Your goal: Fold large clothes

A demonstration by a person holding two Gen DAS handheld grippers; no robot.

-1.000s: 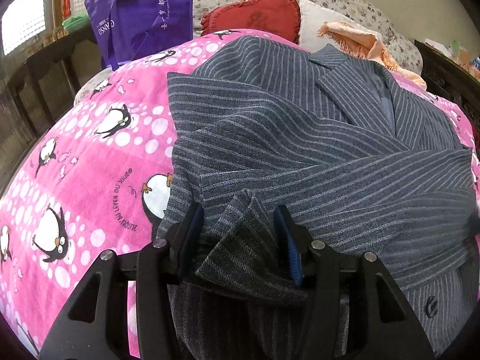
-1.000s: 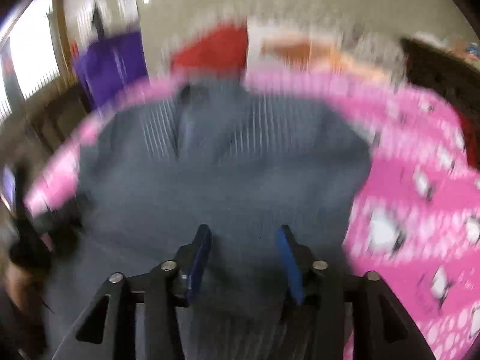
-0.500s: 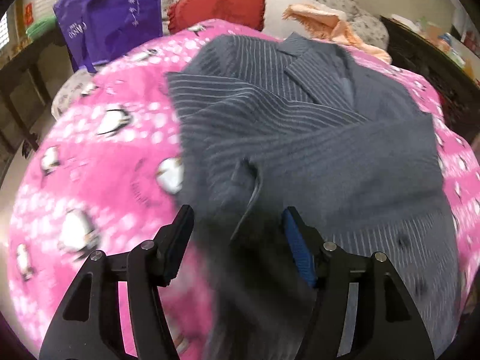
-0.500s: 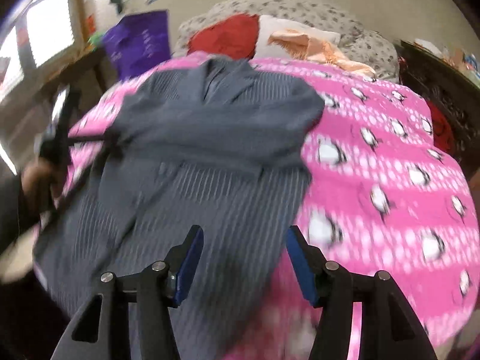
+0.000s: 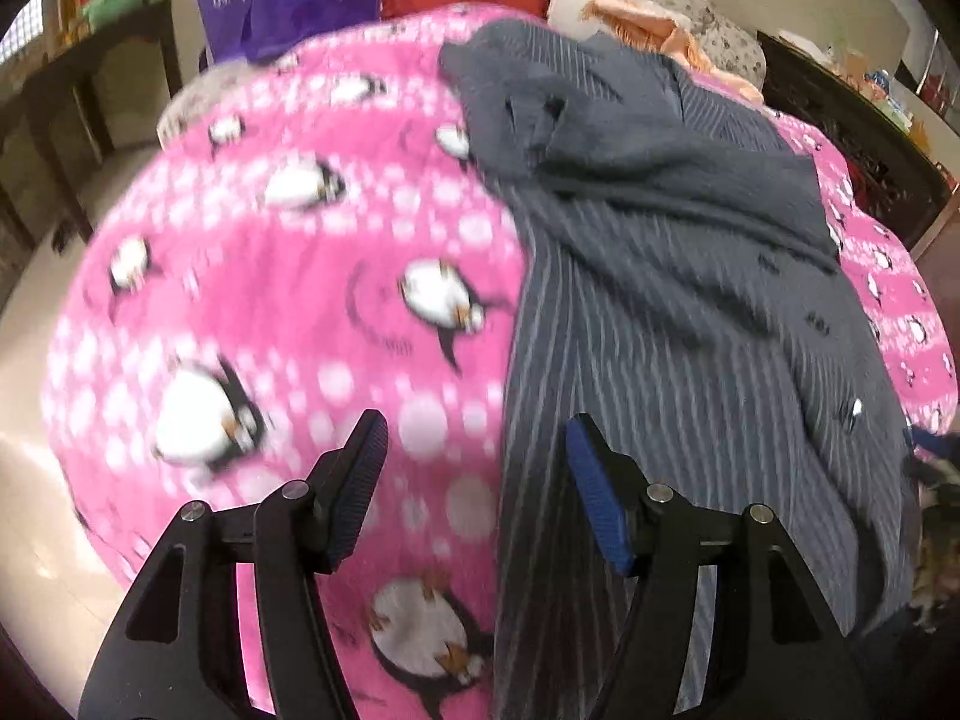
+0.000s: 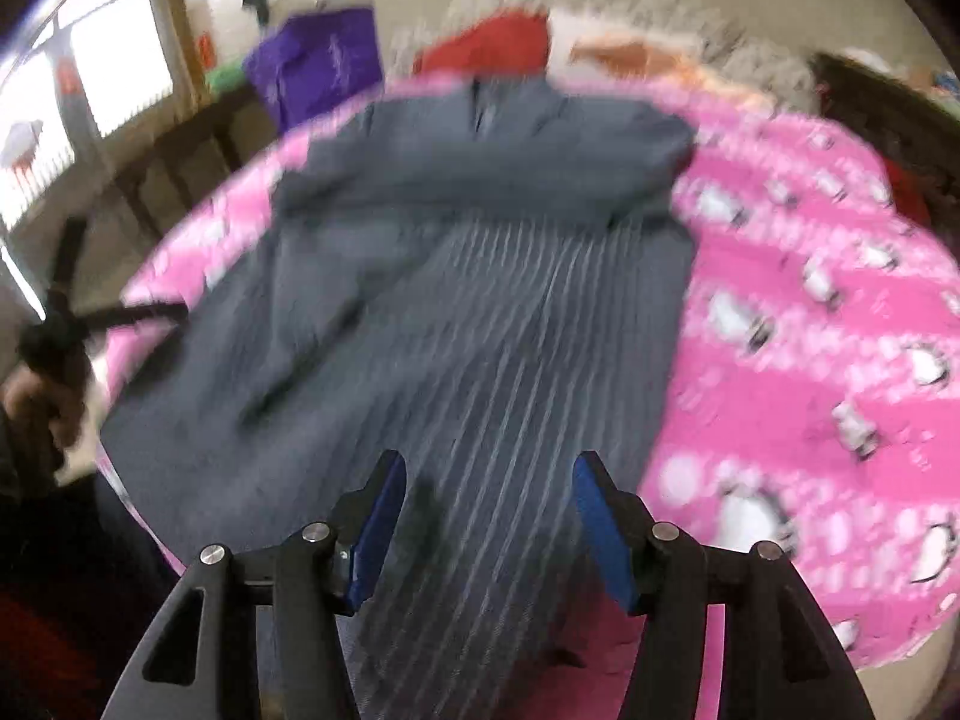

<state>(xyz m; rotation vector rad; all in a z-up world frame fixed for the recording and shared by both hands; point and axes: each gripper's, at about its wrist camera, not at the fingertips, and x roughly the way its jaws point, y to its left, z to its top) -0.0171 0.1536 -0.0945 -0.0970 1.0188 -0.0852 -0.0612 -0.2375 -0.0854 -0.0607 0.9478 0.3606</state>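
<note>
Released, jacket [image 5: 690,300] now lies beyond left claw [image 5: 474,480].

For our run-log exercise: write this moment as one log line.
stage: sleeves folded across jacket | left hand-held gripper: open, empty | right hand-held gripper: open, empty | surface: blanket

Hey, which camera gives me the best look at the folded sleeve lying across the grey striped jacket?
The left wrist view: the folded sleeve lies fairly sharp across the jacket, creases visible. The right wrist view shows the sleeve too, whole but heavily motion-blurred, so its edges and folds are hard to read.
</note>
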